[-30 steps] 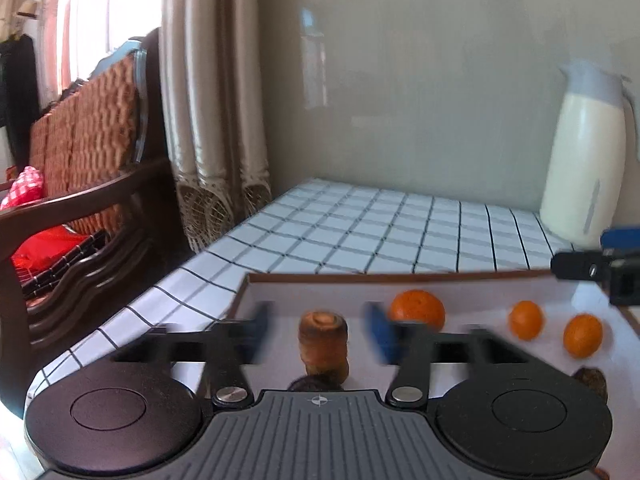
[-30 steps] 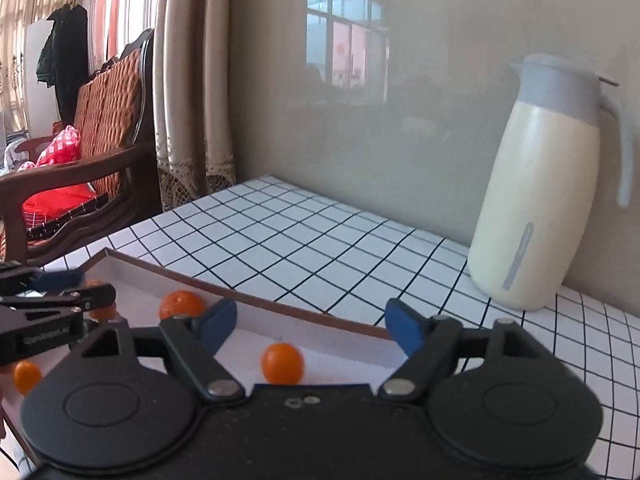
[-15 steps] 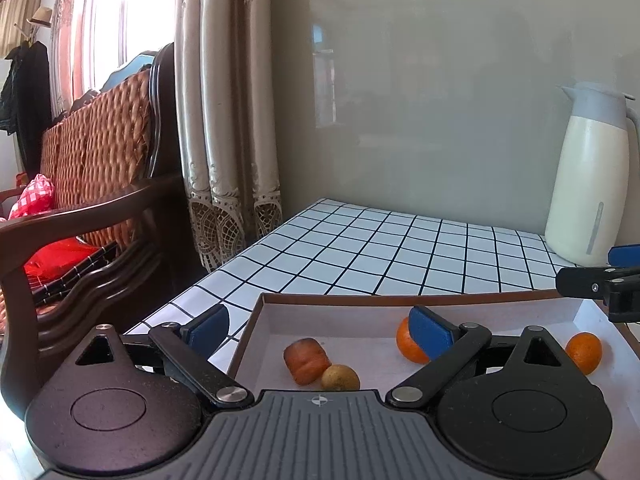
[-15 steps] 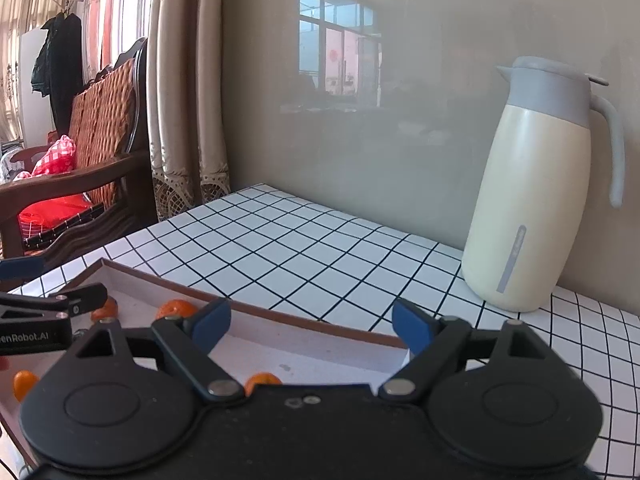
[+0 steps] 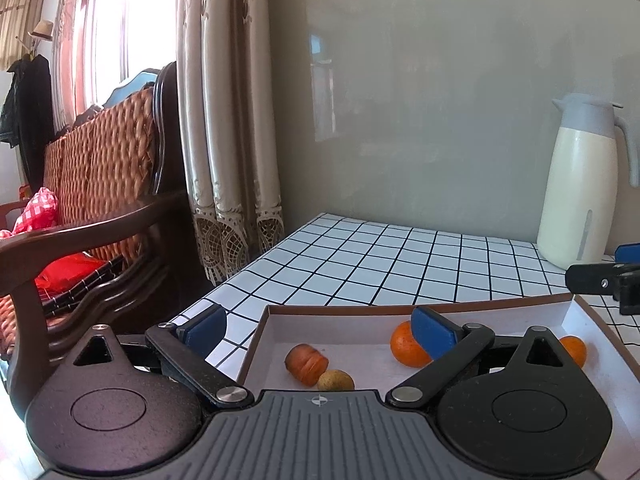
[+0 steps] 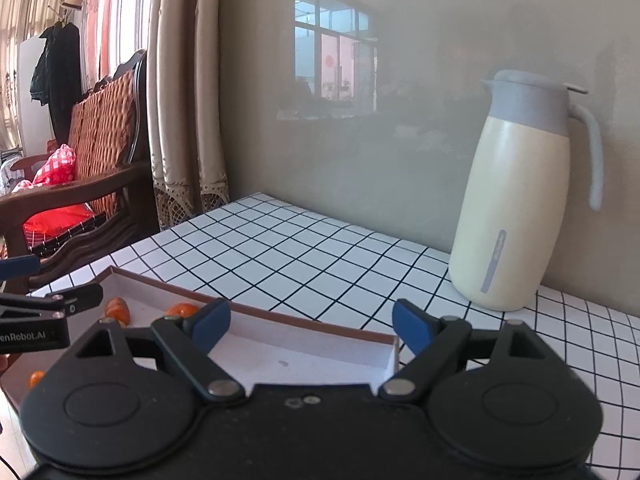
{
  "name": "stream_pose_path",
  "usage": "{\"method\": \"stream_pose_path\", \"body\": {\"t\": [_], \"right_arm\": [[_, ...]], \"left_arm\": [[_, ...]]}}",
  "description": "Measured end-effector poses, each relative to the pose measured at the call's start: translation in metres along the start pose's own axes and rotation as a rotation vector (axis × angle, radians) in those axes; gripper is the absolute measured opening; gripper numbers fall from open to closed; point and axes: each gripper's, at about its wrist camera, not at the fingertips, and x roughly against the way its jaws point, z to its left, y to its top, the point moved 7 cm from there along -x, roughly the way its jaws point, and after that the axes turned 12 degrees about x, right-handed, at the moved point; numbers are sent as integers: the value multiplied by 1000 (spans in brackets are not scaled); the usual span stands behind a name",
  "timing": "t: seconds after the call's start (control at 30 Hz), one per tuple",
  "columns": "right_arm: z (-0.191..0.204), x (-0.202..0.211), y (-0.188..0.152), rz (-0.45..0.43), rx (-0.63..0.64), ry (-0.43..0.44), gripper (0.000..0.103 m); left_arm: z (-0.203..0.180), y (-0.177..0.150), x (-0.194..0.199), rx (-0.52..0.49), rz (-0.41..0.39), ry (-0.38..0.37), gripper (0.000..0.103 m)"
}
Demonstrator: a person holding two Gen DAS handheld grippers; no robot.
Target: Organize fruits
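Checked white tabletop [image 5: 400, 264] bearing a shallow brown-rimmed white cardboard tray [image 5: 344, 322] of small oranges [image 5: 405, 345]: left gripper [image 5: 316, 326] and right gripper [image 6: 310, 326], jaws apart and empty, should centre over one fruit before closing.
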Motion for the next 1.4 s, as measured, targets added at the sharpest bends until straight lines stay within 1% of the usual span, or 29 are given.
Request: {"method": "stream_pose_path", "body": {"t": [0.17,0.27,0.3,0.33,0.47,0.6,0.8,0.97,1.17,1.27,1.4], "right_arm": [[-3,21,2,-6,-5,-10,83],[-3,40,3,-14,1,-14,84],[-2,48,3,-17,3,-14,86],[-1,56,3,-22,4,-15,87],[4,96,3,-45,-5,-23,96],[10,142,0,-76,-13,-32,97],[23,212,-8,-129,-12,-43,97],[34,266,-26,-161,-7,-62,97],[46,304,-60,-156,-15,-98,97],[51,315,-78,-147,-20,-129,97],[55,324,-99,-156,-39,-156,97]], "left_arm": [[-1,6,20,8,-11,-14,98],[-4,7,42,16,-22,-30,98],[-3,7,49,17,-23,-30,102],[-3,7,58,21,-22,-33,103],[0,3,94,31,-19,-40,103],[1,0,137,24,-52,-63,103],[-14,-13,206,-6,-89,-113,103],[-24,-33,257,-25,-109,-155,103],[-26,-59,311,-29,-143,-206,103],[-22,-72,329,-23,-158,-223,103],[-15,-87,334,-30,-166,-219,103]]}}
